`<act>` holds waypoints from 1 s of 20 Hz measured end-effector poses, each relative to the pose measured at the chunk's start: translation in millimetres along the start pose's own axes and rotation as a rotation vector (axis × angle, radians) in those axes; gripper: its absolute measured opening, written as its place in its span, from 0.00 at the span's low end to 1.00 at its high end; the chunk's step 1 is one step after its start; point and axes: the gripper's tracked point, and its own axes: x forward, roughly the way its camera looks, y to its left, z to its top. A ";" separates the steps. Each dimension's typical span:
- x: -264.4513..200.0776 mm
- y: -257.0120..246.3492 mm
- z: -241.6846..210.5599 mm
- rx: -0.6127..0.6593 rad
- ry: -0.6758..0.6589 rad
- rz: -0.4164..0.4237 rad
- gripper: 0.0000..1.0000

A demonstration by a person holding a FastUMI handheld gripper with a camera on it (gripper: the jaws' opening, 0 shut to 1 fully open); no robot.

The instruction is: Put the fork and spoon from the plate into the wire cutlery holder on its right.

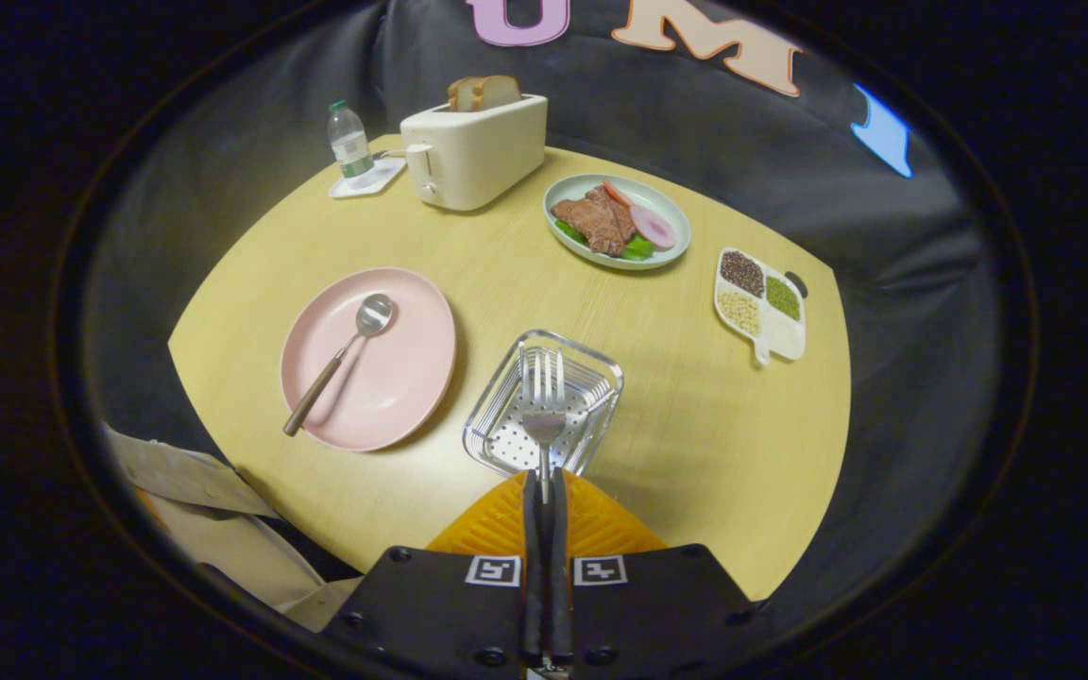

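Holding the fork (543, 401) by its handle, the gripper (545, 505) has both fingers pressed together on it, tines pointing forward and away. The fork hangs over the wire cutlery holder (601, 378), its head above the perforated floor; whether it touches the floor cannot be told. The spoon (341, 359) lies on the pink plate (412, 378), bowl towards the far rim, handle angled back over the near rim, untouched.

Judgement: the step in hand is the deposit of the fork. To do it well, keep the fork centred between the holder's walls, lower it until the tines are inside the rim, then part the fingers cleanly so it does not tip out. The holder looks light and could slide if struck. The spoon step is not yet done; its handle offers the better grip.
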 end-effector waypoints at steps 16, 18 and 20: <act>5.0 11.3 24.3 0.031 -0.057 0.025 0.49; -0.8 12.1 28.9 0.023 -0.087 0.002 0.63; -1.4 18.1 33.5 0.022 -0.122 -0.013 0.77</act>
